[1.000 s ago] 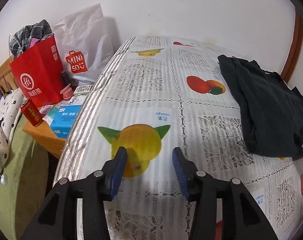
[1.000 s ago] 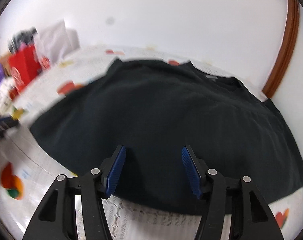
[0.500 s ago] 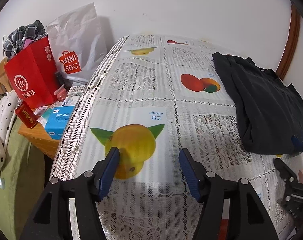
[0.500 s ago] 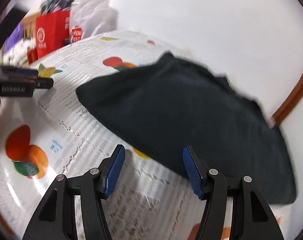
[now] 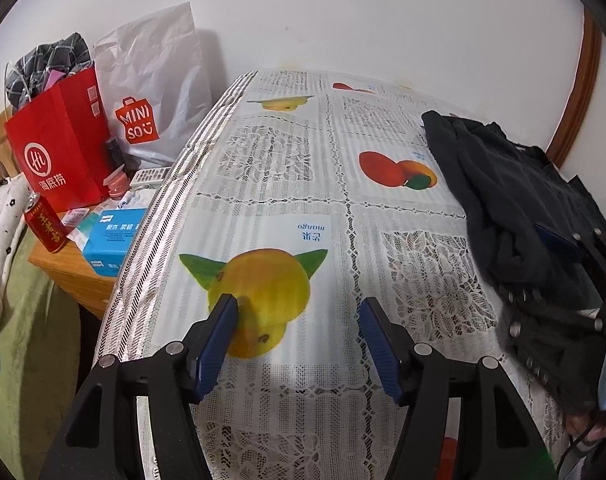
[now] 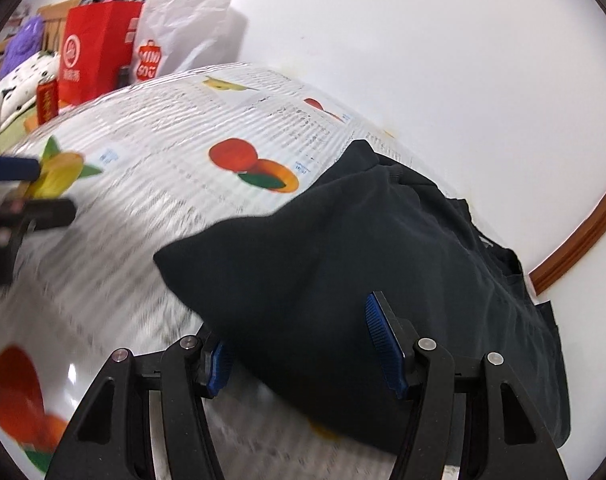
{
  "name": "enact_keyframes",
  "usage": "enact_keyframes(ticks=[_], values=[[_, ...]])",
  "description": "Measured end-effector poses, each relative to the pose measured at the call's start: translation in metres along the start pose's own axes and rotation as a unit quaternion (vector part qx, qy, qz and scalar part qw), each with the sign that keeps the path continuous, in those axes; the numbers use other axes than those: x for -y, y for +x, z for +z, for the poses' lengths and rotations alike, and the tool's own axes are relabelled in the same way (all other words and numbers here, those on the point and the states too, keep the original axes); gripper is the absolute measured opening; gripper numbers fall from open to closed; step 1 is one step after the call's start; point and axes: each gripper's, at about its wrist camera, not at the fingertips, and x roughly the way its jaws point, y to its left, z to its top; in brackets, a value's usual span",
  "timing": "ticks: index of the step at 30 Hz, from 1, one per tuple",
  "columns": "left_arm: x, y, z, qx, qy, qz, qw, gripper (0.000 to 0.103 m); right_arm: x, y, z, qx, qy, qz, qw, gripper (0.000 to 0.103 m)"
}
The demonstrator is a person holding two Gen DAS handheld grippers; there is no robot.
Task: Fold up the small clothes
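We see a dark garment (image 6: 383, 264) heaped on the right side of a table covered with a lace-patterned cloth (image 5: 287, 184) printed with fruit. In the right wrist view the right gripper (image 6: 303, 344) has its jaws set apart around the garment's near edge: the soft, matte fabric bulges between the two blue ribbed pads and hides most of the left one, while the right pad stands clear on top of the cloth. Because this view is smeared by motion, we cannot be sure whether the pads press on the fabric; they appear to stand off it. The garment is thick and rumpled, with a pointed corner jutting left and folds running toward the far wall.

In the left wrist view the left gripper (image 5: 299, 340) hangs over a printed yellow mango, well to the left of the garment. Its jaws have just been opening and stand about half wide, with nothing between them but bare tablecloth. At the right edge of that view the right gripper's black frame sits against the garment's near end.

Left of the table, a wooden stand holds a red paper bag (image 5: 59, 148), a crinkled white bag (image 5: 155, 92), a red can (image 5: 45, 224) and a blue box (image 5: 111, 240).
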Motion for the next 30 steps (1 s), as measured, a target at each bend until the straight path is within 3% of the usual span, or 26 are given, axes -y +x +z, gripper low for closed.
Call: enact_keyframes(ticks=[2,4,5,8,11,15,18,22,26,30], values=[[0.002,0.000,0.000,-0.001,0.004,0.005,1.0000,0.061,0.001,0.003,0.003,-0.003,0.008,0.014,1.000,0.033],[0.003,0.000,0.000,-0.002,0.006,0.008,0.9999,0.061,0.002,0.004,0.005,0.001,0.007,-0.001,1.000,0.018],[0.004,0.001,0.000,-0.002,0.007,0.010,0.9999,0.061,0.003,0.003,0.008,-0.001,0.010,0.008,1.000,0.016],[0.007,0.000,0.000,-0.003,0.012,0.015,0.9998,0.062,0.025,-0.006,0.019,0.015,0.051,0.050,0.997,0.014],[0.007,0.000,0.000,-0.003,0.015,0.019,0.9997,0.062,0.068,-0.030,0.027,0.057,0.106,0.083,0.989,0.013],[0.010,-0.002,-0.001,-0.002,0.024,0.026,0.9994,0.062,0.150,-0.058,0.022,0.109,0.202,0.113,0.967,0.013],[0.016,-0.007,-0.005,-0.004,0.026,0.031,0.9992,0.062,0.216,-0.075,0.004,0.143,0.259,0.103,0.950,0.013],[0.037,-0.012,-0.007,-0.022,0.024,0.010,0.9994,0.062,0.280,-0.086,-0.037,0.171,0.309,0.077,0.933,0.012],[0.074,-0.018,-0.006,-0.026,0.044,-0.022,0.9985,0.062,0.321,-0.077,-0.089,0.157,0.353,0.057,0.921,0.013],[0.125,-0.023,-0.004,-0.017,0.082,-0.049,0.9953,0.062,0.343,-0.051,-0.147,0.098,0.389,0.043,0.915,0.013]])
